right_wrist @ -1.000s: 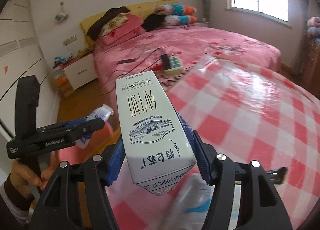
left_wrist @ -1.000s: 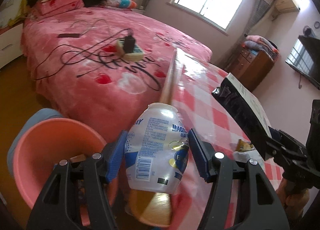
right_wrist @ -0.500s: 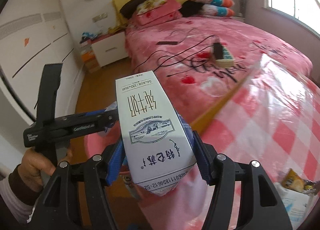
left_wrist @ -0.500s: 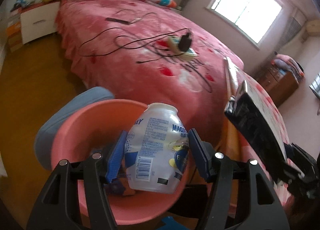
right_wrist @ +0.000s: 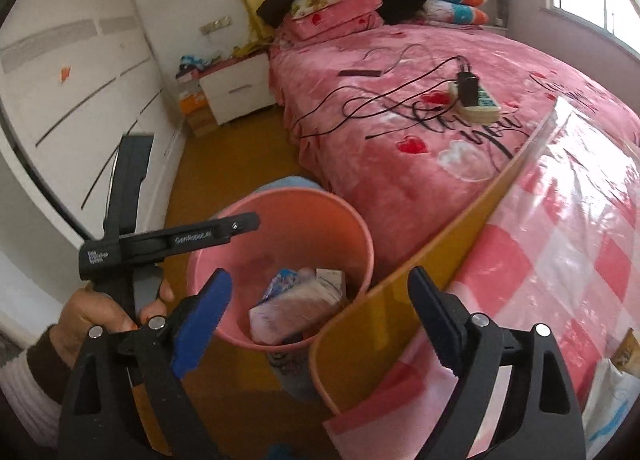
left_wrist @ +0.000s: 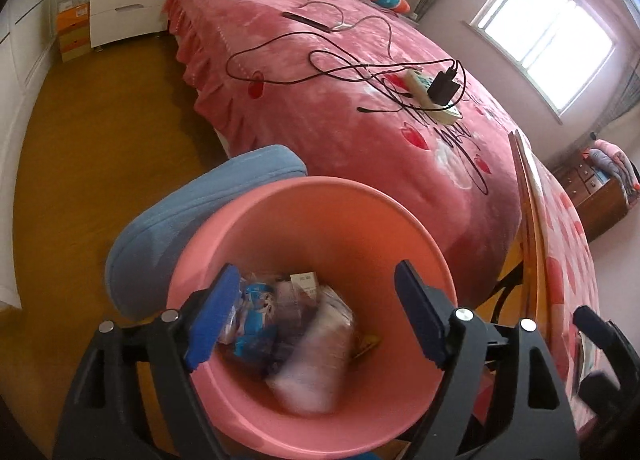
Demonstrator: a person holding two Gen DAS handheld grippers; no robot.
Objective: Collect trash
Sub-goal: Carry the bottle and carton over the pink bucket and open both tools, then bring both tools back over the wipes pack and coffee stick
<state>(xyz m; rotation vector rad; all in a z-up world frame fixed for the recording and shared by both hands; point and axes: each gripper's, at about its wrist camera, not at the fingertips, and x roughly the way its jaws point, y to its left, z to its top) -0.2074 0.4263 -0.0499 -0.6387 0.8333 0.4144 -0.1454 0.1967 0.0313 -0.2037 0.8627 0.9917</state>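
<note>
"GenRobot.ai" in white on the arm of the left tool (right_wrist: 240,224); smaller handle label illegible.

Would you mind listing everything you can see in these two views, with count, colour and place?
Bin: one, pink, on the floor beside the table.
Trash in bin: several blurred pieces, white and blue, at its bottom.
Cushion: one, blue, behind the bin.
Table: one, pink-and-white checked cover under clear plastic, right of the bin.
Wrappers: yellow and white, count unclear, at the table's right edge.
Bed: one, pink cover with red hearts.
Power strip: one, pale, on the bed, black charger and cables attached.
Nightstand: one, white, beside the bed.
Left hand-held gripper: black with blue pads, open above the bin.
Right hand-held gripper: same, open.
</note>
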